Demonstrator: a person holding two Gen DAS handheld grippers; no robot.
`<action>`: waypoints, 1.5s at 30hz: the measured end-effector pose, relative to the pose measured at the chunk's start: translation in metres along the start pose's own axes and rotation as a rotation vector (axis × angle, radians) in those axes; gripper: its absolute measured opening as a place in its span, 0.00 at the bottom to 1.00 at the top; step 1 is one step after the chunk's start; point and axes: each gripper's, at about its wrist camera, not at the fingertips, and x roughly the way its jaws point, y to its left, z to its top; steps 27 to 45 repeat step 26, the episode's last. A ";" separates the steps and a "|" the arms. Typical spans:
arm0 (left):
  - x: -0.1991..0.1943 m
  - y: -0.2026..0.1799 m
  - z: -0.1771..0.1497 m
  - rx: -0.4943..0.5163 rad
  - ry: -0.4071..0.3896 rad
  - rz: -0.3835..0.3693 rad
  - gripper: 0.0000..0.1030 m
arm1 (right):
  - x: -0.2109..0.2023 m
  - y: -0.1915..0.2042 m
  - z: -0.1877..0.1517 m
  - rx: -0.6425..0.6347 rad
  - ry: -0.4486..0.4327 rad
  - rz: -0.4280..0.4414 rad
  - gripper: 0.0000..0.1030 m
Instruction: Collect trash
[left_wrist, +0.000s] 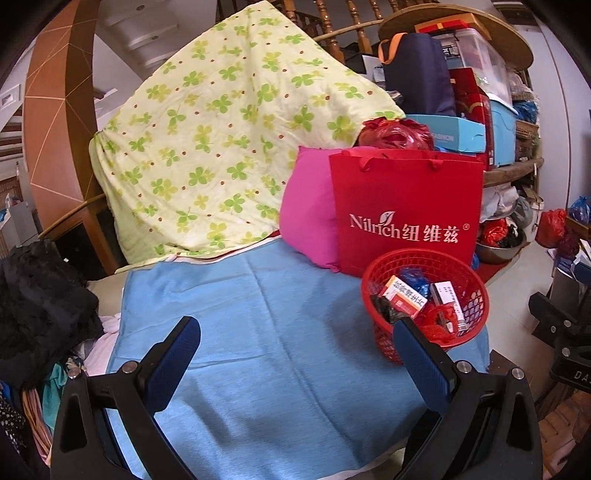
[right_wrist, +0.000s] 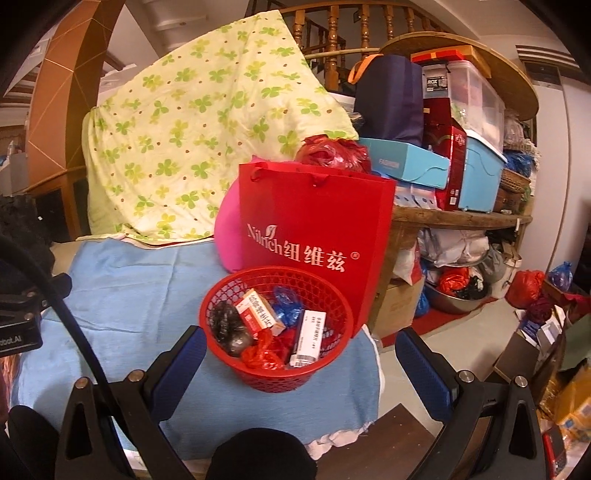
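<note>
While both grippers hover empty, trash sits collected in the red basket (right_wrist: 275, 328).
Left gripper (left_wrist: 295, 365) and right gripper (right_wrist: 301, 365): jaws wide open, touching nothing. Basket on blue cloth (left_wrist: 240, 332), likely light, flexible mesh; grip rim. Red bag (right_wrist: 317, 218) just behind.

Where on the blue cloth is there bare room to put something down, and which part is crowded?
The blue cloth is bare across its middle and left, bordered by the floral quilt behind and dark clothes on the left. The right rear corner is crowded: red basket, red bag, pink cushion. Both grippers' jaws are open, empty.
</note>
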 end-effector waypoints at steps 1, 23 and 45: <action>0.000 -0.002 0.001 0.003 -0.003 0.000 1.00 | 0.000 -0.002 0.000 0.005 0.000 -0.001 1.00; -0.001 -0.020 0.005 0.049 -0.044 -0.044 1.00 | 0.014 -0.004 0.009 0.013 -0.011 -0.026 1.00; -0.004 -0.027 0.006 0.067 -0.045 -0.059 1.00 | 0.010 -0.009 0.009 0.017 -0.019 -0.033 1.00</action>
